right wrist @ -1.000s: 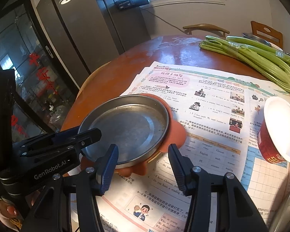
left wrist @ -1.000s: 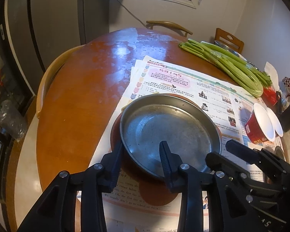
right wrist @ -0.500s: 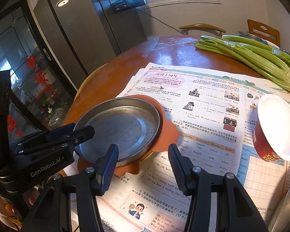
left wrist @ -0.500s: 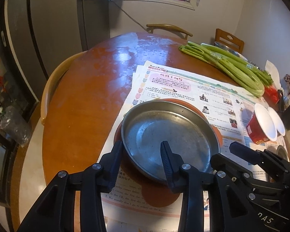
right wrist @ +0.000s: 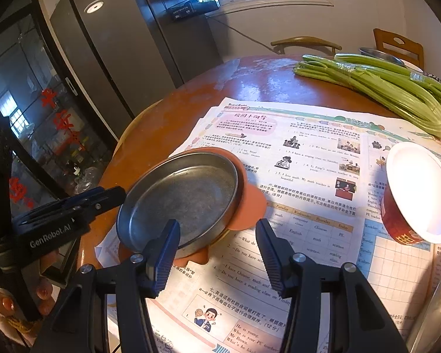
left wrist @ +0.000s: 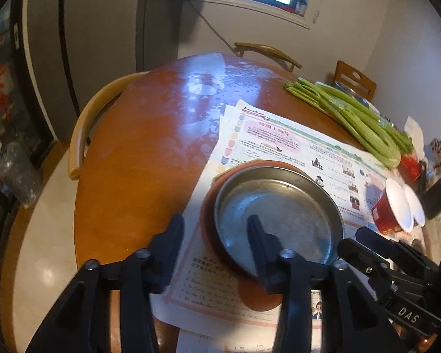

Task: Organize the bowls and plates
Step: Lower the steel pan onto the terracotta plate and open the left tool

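Note:
A round metal plate (left wrist: 279, 211) rests on an orange mat (left wrist: 258, 295) on newspapers; it also shows in the right wrist view (right wrist: 182, 197). My left gripper (left wrist: 216, 229) is open and empty, above the plate's near left rim. My right gripper (right wrist: 217, 234) is open and empty, near the plate's right edge. A red bowl with white inside (right wrist: 414, 197) lies tilted on the papers at the right, also in the left wrist view (left wrist: 392, 209). Another metal dish (right wrist: 380, 54) sits far behind the celery.
A bundle of green celery (left wrist: 350, 117) lies across the far right of the round wooden table (left wrist: 138, 161). Newspapers (right wrist: 305, 147) cover the near part. Chairs (left wrist: 82, 135) stand around the table. A fridge and a glass cabinet stand at the left.
Both grippers have drawn back and up from the plate. The left one has shifted left, so the plate now sits more to its right. The plate has not moved.

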`<state>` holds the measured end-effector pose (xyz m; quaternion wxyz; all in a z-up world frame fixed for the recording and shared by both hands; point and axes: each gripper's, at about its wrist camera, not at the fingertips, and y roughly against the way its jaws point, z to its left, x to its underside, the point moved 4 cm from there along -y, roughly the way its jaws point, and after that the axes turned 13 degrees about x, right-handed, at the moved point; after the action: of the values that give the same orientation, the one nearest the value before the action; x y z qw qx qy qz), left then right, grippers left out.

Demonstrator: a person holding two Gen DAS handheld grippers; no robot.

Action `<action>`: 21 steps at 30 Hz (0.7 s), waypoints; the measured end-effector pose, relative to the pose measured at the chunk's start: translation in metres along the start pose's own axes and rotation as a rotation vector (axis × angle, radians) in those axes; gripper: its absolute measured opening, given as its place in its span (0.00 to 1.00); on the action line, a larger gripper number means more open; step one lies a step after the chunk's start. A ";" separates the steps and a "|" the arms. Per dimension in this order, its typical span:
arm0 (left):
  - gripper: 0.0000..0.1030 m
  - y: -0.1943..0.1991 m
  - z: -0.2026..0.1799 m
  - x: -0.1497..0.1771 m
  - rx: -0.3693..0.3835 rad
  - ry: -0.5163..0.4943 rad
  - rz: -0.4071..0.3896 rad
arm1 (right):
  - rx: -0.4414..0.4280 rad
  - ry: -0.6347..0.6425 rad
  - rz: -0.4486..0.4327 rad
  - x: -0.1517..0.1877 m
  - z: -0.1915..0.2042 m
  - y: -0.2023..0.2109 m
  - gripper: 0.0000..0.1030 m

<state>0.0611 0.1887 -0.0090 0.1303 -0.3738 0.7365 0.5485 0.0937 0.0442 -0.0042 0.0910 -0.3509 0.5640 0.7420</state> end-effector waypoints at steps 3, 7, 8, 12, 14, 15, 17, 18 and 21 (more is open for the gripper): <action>0.56 0.001 0.012 0.001 0.052 0.057 0.005 | 0.004 -0.016 0.001 -0.001 -0.006 0.001 0.53; 0.56 -0.009 0.021 0.005 0.122 0.119 0.034 | -0.002 -0.042 0.021 0.001 -0.014 -0.001 0.53; 0.56 -0.012 0.022 0.006 0.123 0.123 0.040 | -0.002 -0.050 0.027 0.002 -0.016 -0.002 0.53; 0.56 -0.023 0.019 0.009 0.147 0.129 0.064 | -0.015 -0.069 0.042 0.004 -0.019 -0.003 0.53; 0.56 -0.028 0.019 0.010 0.151 0.133 0.073 | -0.017 -0.076 0.046 0.003 -0.019 -0.004 0.53; 0.56 -0.030 0.018 0.011 0.158 0.130 0.076 | -0.019 -0.082 0.048 0.003 -0.019 -0.004 0.53; 0.56 -0.034 0.016 0.011 0.178 0.131 0.086 | -0.031 -0.093 0.055 0.003 -0.019 -0.005 0.53; 0.56 -0.038 0.016 0.011 0.188 0.133 0.092 | -0.035 -0.096 0.060 0.003 -0.018 -0.006 0.53; 0.56 -0.044 0.013 0.012 0.204 0.128 0.108 | -0.055 -0.100 0.078 0.004 -0.014 -0.008 0.54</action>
<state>0.0808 0.1909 -0.0522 0.0905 -0.3527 0.8144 0.4519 0.1008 0.0338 -0.0146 0.0808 -0.2935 0.5514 0.7767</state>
